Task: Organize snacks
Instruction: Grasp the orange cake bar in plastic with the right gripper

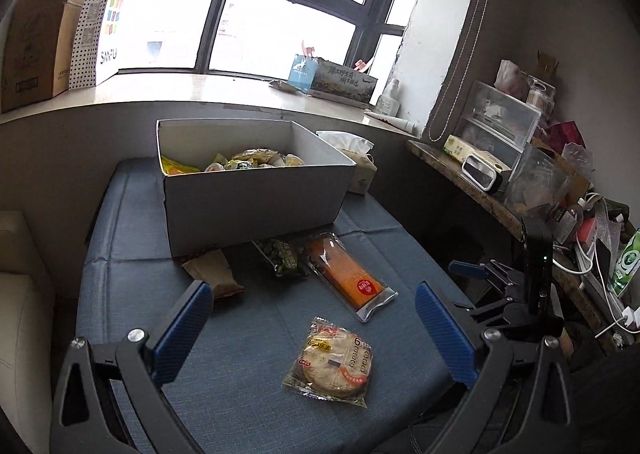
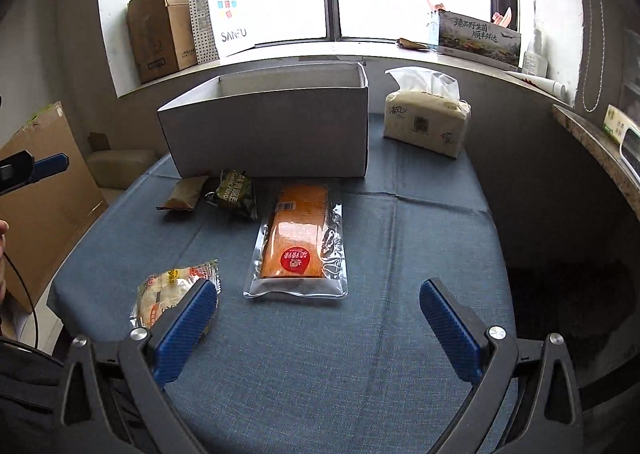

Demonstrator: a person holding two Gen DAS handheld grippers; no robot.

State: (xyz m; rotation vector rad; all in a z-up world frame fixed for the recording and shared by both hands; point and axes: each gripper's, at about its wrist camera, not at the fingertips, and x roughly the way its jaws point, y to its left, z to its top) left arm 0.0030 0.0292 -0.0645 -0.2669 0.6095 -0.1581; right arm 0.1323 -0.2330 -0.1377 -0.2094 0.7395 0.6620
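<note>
Round cake pkt [image 1: 330,364] sits btwn left gripper [image 1: 314,328], spread wide; right gripper [image 2: 318,318] also spread, empty. Next: grab it, drop into box [image 1: 256,189].

From the right wrist view, the white box [image 2: 272,125] turns its wall so its contents are hidden. At nine o'clock, the round pastry packet [image 2: 172,290] sits partly behind a blue finger [image 2: 188,330]. The brown packet [image 1: 212,270] tucks under the box's near edge. Print on the green packet [image 2: 234,191] is too small to read.
</note>
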